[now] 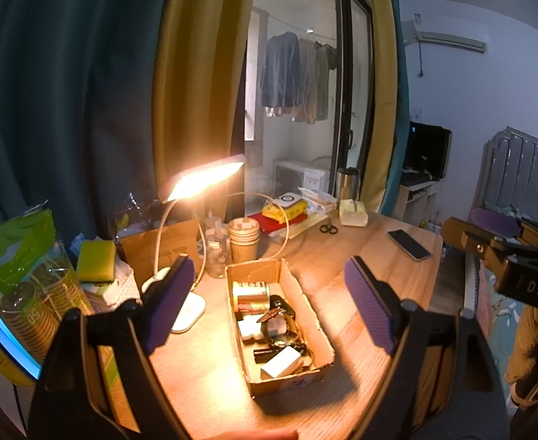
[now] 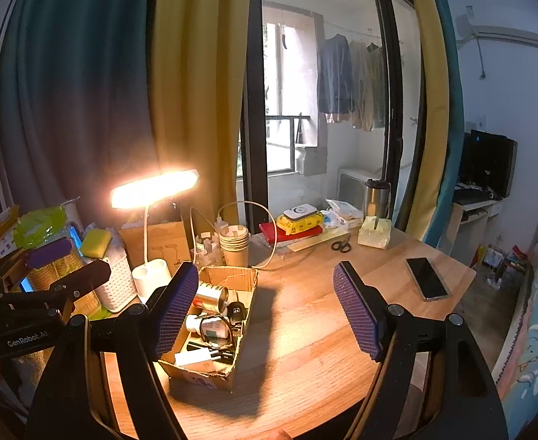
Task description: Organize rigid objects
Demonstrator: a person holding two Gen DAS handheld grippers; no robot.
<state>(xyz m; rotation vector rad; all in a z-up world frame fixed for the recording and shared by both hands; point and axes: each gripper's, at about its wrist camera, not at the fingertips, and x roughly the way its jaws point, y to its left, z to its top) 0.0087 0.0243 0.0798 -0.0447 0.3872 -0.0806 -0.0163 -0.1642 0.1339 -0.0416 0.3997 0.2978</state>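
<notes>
An open cardboard box point(image 1: 318, 324) point(image 2: 245, 282) stands on the wooden table point(image 1: 357, 256) point(image 2: 305, 330). It holds a metal can point(image 1: 250, 295) point(image 2: 210, 295), a white bottle point(image 2: 210, 326), a car key point(image 2: 236, 310), a white block point(image 1: 282, 361) and dark small items. My left gripper point(image 1: 274, 302) hovers above the box, open, nothing between its purple pads point(image 1: 170, 308). My right gripper point(image 2: 265, 308) is open and empty too, over bare table just right of the box. The other gripper's body shows at each view's edge.
A lit desk lamp point(image 1: 203, 179) point(image 2: 153, 187) stands left of the box, with paper cups point(image 2: 234, 244), a white basket point(image 2: 117, 282) and packets behind. A phone point(image 2: 426, 278), scissors point(image 2: 340, 245), a tissue box point(image 2: 374, 234) and a steel mug point(image 2: 376, 198) lie farther back.
</notes>
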